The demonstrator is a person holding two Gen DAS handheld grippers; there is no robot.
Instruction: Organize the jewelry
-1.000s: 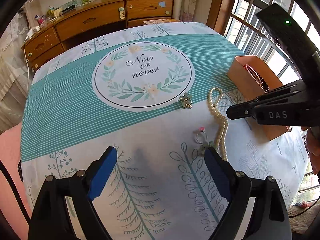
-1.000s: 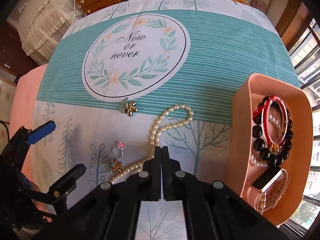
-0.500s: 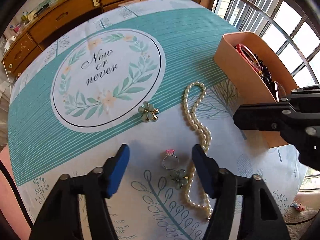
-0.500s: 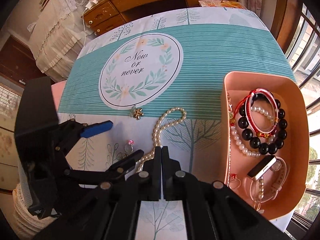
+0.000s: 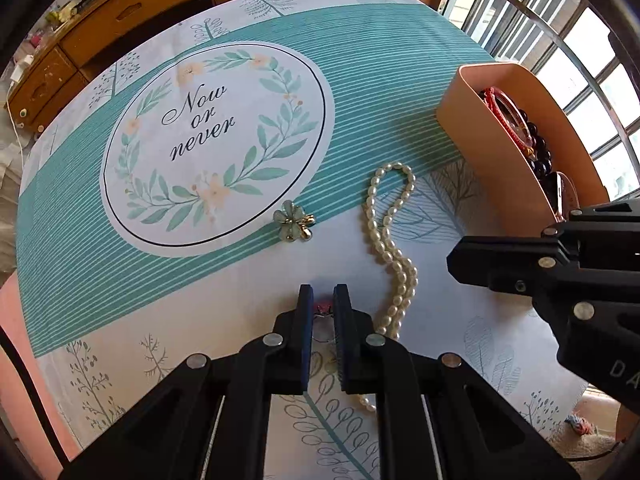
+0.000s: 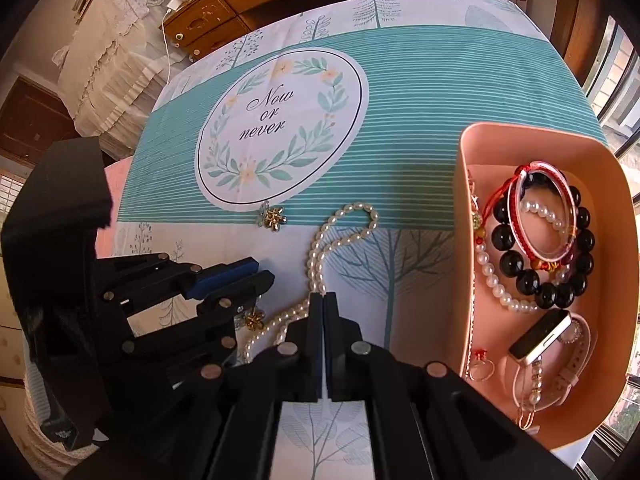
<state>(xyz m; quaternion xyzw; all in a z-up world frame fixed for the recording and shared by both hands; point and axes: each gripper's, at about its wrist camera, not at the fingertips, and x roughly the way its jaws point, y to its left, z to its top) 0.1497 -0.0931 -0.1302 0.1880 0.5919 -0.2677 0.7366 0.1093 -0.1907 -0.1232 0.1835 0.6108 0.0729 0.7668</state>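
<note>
My left gripper (image 5: 323, 290) points down at the tablecloth, its jaws closing on a small ring with a pink stone (image 5: 322, 314) that sits pinched between the blue pads. A gold flower earring (image 6: 254, 318) lies just beside those fingers. A pearl necklace (image 5: 390, 248) stretches over the cloth to the right of them. My right gripper (image 6: 323, 294) hovers over the necklace (image 6: 320, 256), shut and with nothing in it. A pale green flower brooch (image 5: 294, 222) lies by the round print.
A pink box (image 6: 464, 240) at the right holds bead bracelets, a pearl strand, a watch and a ring. The table's right edge meets a barred window (image 5: 560, 60). A wooden dresser (image 5: 132, 12) stands behind the table.
My left gripper moved over the ring and its jaws went from wide open to closed on it. The right gripper stayed shut and tilted slightly.
</note>
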